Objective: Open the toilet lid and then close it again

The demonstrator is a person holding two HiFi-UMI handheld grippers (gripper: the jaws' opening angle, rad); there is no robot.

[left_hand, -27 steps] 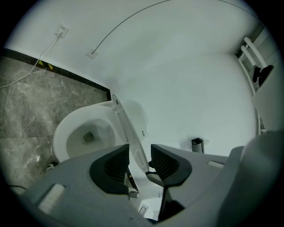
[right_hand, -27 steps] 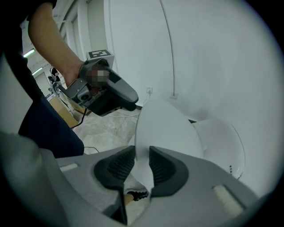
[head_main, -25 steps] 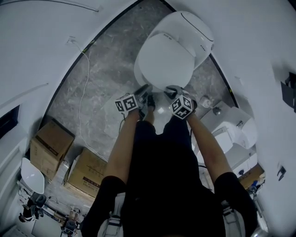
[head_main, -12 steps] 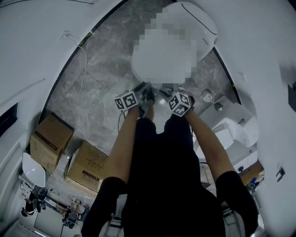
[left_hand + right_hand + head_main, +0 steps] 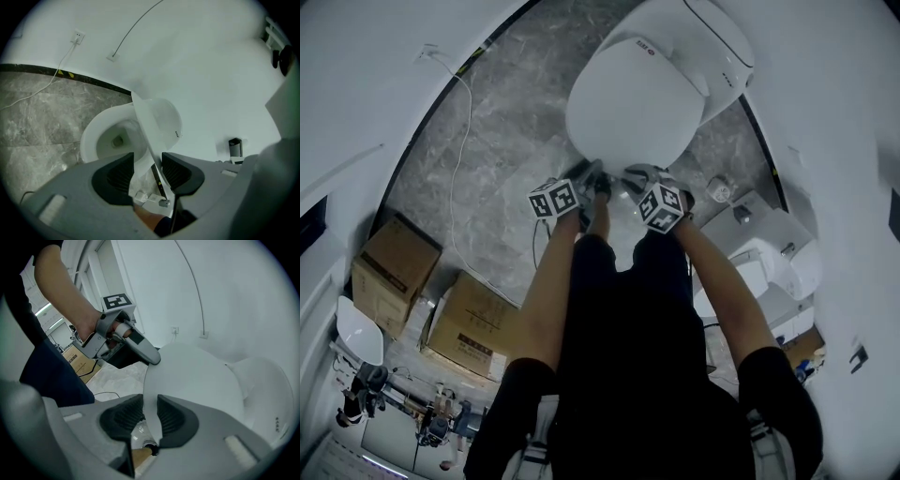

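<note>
Left gripper [image 5: 143, 174]: only its view shows the bowl [image 5: 112, 138] under the tilted lid [image 5: 633, 103], whose rim sits loose between its just-opening jaws; right gripper [image 5: 151, 417] clamps the rim.

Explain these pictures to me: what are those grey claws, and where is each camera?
There is no robot: a person holds a hand tool, a gripper, in each hand. One camera sits on the person's head and looks down at a toilet on a grey floor, cardboard boxes nearby. The other two ride on the grippers. The right gripper clamps the front edge of the partly raised toilet lid. The left gripper has that edge between its jaws, which have just been opening and do not pinch it.
</note>
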